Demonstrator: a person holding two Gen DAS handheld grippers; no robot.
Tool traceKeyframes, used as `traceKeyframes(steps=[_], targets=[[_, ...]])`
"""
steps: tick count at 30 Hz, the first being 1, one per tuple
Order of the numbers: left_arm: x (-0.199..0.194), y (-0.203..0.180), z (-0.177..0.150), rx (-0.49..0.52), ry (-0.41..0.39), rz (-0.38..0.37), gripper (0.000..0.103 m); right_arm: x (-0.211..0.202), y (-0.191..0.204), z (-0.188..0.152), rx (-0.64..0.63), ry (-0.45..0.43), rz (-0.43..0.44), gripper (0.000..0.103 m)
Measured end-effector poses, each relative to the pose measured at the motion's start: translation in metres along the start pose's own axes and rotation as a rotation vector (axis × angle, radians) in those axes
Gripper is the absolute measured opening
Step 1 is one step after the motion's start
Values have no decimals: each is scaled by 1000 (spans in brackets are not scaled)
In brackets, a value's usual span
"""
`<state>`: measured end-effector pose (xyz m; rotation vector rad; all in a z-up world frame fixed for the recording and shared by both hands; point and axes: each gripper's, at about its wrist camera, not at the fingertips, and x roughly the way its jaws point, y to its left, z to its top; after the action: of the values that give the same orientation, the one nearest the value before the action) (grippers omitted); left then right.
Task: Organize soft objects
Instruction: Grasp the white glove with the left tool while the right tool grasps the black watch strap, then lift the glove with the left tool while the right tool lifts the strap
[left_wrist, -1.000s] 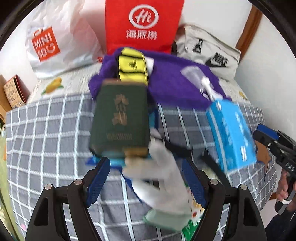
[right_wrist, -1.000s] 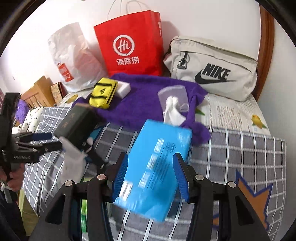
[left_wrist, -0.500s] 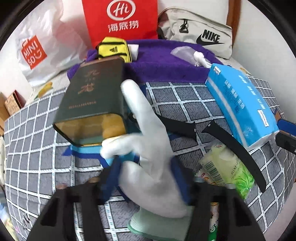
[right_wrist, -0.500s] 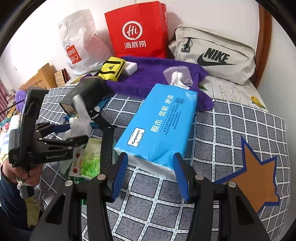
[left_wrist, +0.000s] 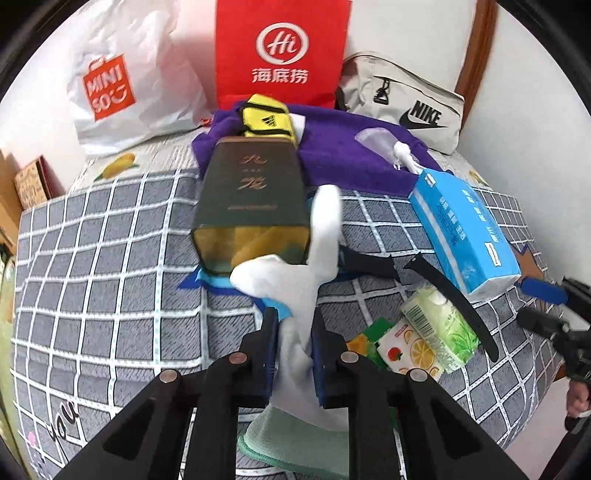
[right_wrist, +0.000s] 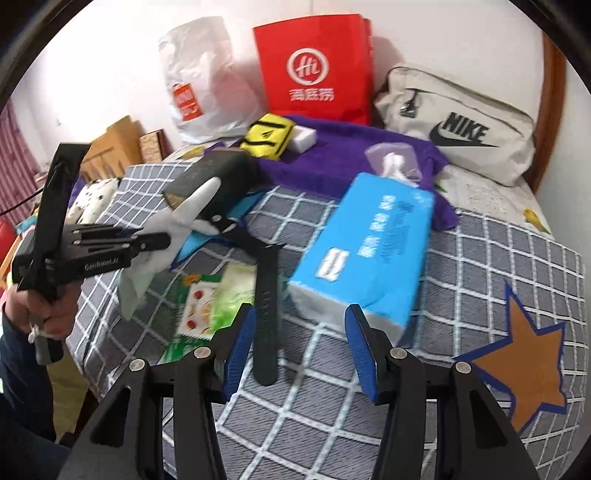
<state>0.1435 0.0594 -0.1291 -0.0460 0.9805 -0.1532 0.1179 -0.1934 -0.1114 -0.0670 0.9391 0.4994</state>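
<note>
1. Left wrist view: the left hand-held gripper (left_wrist: 293, 350) is seen pinching a soft white cotton glove (left_wrist: 295, 295) between its blue pads, the jaws having just been closing on it.
2. The glove's fingers are draped up against the open end of a dark green rectangular box with gold lettering (left_wrist: 251, 195), which lies on the grey checked bedspread (left_wrist: 110, 277).
3. A pale green cloth (left_wrist: 295, 443) is seen under the glove's cuff (its full shape is hidden by the gripper).
4. Right wrist view: the right hand-held gripper (right_wrist: 299, 347) is held spread, with nothing pressed between its pads.
5. The near end of a blue soft pack of tissues (right_wrist: 369, 251) lies just beyond them, beside a black strap (right_wrist: 266, 314).
6. A purple fleece towel (right_wrist: 351, 158) is spread at the back of the bed, with a yellow pouch with black trim (right_wrist: 266, 136) on it.
</note>
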Motion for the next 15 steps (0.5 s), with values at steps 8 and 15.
traceKeyframes(steps=[8,15], targets=[[11,27,-23,-62,56,1,17,26,5,-6,3,65,31,50],[14,28,-32,-77,43,4,19,49,4,-1,39,99,59,50]])
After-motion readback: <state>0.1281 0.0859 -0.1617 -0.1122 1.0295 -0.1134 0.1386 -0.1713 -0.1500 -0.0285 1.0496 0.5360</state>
